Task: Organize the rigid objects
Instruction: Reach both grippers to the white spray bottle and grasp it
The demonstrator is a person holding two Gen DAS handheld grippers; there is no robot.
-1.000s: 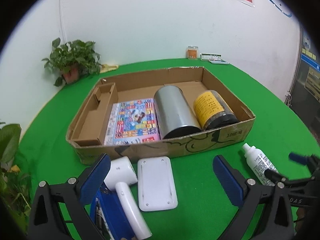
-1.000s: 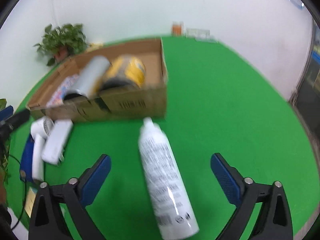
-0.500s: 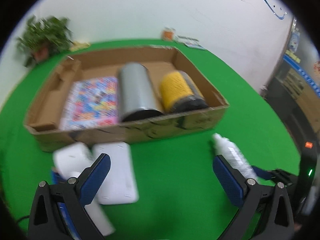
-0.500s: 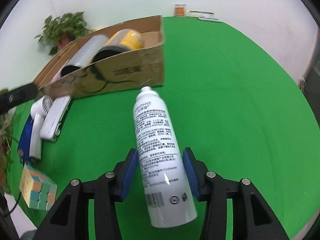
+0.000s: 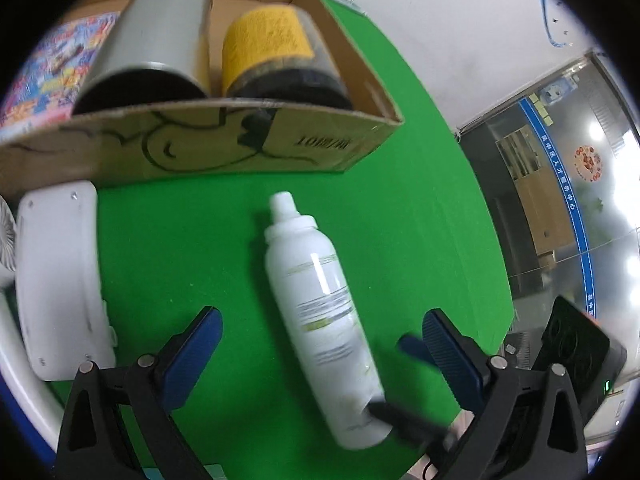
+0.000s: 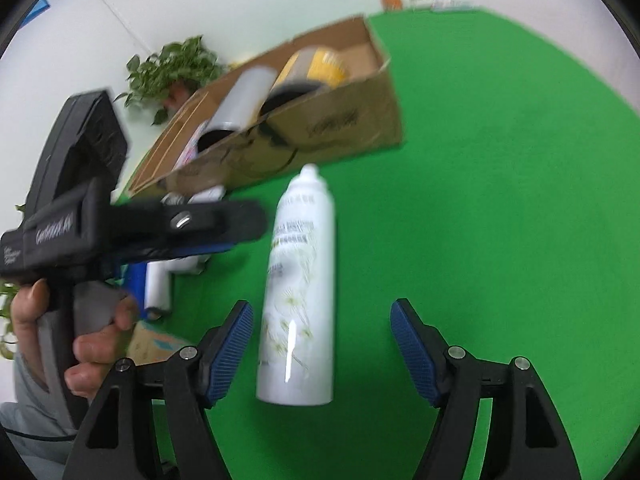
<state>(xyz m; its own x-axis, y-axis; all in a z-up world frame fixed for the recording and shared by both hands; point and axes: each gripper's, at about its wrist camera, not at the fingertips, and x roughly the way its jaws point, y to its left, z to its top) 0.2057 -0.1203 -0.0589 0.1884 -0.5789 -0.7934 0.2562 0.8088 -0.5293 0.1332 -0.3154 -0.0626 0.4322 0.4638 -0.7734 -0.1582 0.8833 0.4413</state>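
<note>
A white spray bottle (image 5: 320, 312) (image 6: 300, 288) lies on the green table, nozzle toward the cardboard box (image 5: 200, 148) (image 6: 340, 120). My left gripper (image 5: 320, 326) straddles the bottle's lower half; its jaws are closing, and both pads stand well clear of the bottle. My right gripper (image 6: 322, 314) is around the bottle's base with its jaws opening; the left pad is close to the bottle and the right pad is apart from it. In the box lie a silver cylinder (image 5: 156, 36), a yellow-labelled jar (image 5: 272, 40) and a colourful flat box (image 5: 52, 68).
A white flat device (image 5: 60, 280) and a white hand-held fan (image 5: 6, 236) lie left of the bottle, in front of the box. A hand (image 6: 92, 344) holds the left gripper's handle. A potted plant (image 6: 172, 68) stands behind the box. Green table stretches to the right.
The left gripper swung down and right, from facing the box to straddling the bottle. The right gripper closed on the bottle half a second ago and has since opened.
</note>
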